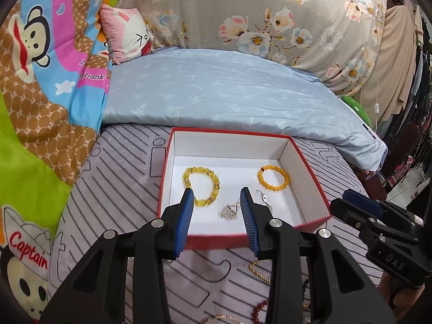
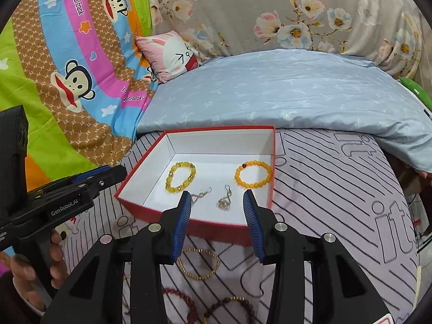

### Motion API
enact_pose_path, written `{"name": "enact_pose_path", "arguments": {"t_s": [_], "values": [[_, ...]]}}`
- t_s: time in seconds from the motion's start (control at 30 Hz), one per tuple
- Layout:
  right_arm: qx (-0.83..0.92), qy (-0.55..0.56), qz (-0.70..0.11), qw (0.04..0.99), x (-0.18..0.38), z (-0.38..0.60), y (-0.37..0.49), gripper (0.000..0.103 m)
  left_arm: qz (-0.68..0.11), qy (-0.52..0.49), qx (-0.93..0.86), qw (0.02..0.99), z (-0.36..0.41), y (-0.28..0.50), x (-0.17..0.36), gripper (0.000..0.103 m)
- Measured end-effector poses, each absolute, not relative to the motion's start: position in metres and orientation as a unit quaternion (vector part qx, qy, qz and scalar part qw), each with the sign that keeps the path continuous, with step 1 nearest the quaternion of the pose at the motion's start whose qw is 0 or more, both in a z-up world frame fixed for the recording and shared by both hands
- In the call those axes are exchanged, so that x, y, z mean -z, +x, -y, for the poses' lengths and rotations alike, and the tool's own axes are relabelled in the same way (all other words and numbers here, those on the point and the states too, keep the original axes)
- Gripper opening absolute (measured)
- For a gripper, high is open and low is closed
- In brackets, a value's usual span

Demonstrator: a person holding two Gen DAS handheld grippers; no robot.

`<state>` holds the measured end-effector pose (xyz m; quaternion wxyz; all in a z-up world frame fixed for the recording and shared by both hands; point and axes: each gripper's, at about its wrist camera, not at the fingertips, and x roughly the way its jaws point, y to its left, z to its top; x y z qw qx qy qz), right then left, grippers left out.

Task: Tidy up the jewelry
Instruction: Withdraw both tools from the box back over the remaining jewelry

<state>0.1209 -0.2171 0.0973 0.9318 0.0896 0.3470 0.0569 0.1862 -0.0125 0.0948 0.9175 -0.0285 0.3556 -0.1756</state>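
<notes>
Spread on striped grey bedding [image 2: 337,189], with a red box [image 2: 151,162] open and white inside. Inside it, from left to right: a pale yellow beaded bracelet [image 2: 180,176] at the left, a small silver hooked piece [image 2: 201,195] just beside it, a crumpled silver chain [image 2: 224,202] near the middle front, and an orange beaded bracelet [image 2: 253,174] at the right, all lying flat and apart from one another. Outside the box, on the near bedding: a thin gold bead bracelet [image 2: 198,266] and dark red bead strands [image 2: 186,302], not yet put away. Probably light, all of it; beads hard and a bit slick, strung on soft cord, so likely to sag and swing once lifted. Best pinched across one side of the loop, over two or three beads, rather than on a single round bead. The gold loop looks finer and may slip between pads; the silver chain likely to tangle. Left gripper [image 1: 217,197] hovering over the near edge of the box, fingers parted, nothing between them. Right gripper [image 2: 217,198] likewise parted and empty, above the box front.
</notes>
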Motion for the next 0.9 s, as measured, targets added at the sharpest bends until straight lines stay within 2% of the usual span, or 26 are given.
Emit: {"name": "enact_pose_path", "arguments": {"t_s": [0.07,0.13,0.3,0.37,0.43,0.7,0.8,0.9], "values": [[-0.054,0.093,-0.348,0.931,-0.096,0.219,0.108,0.04,-0.358,-0.027,0.173,0.917,0.007,0.175,-0.093,0.042],[-0.05,0.092,-0.351,0.931,-0.093,0.22,0.095,0.04,-0.357,-0.027,0.166,0.919,0.002,0.163,-0.091,0.054],[-0.034,0.084,-0.364,0.927,-0.077,0.219,0.062,0.04,-0.375,-0.025,0.16,0.913,-0.006,0.137,-0.075,0.056],[-0.03,0.084,-0.37,0.925,-0.069,0.219,0.05,0.04,-0.385,-0.02,0.152,0.91,-0.009,0.126,-0.063,0.061],[-0.028,0.089,-0.377,0.922,-0.063,0.22,0.041,0.041,-0.396,-0.016,0.149,0.906,-0.009,0.115,-0.052,0.071],[-0.019,0.113,-0.402,0.909,-0.037,0.226,0.018,0.041,-0.442,0.014,0.153,0.884,0.004,0.085,-0.005,0.073],[-0.019,0.12,-0.406,0.906,-0.032,0.226,0.015,0.041,-0.443,0.027,0.146,0.884,0.007,0.079,0.003,0.082],[-0.021,0.123,-0.409,0.904,-0.028,0.225,0.014,0.041,-0.446,0.035,0.146,0.883,0.011,0.077,0.008,0.083]]}}
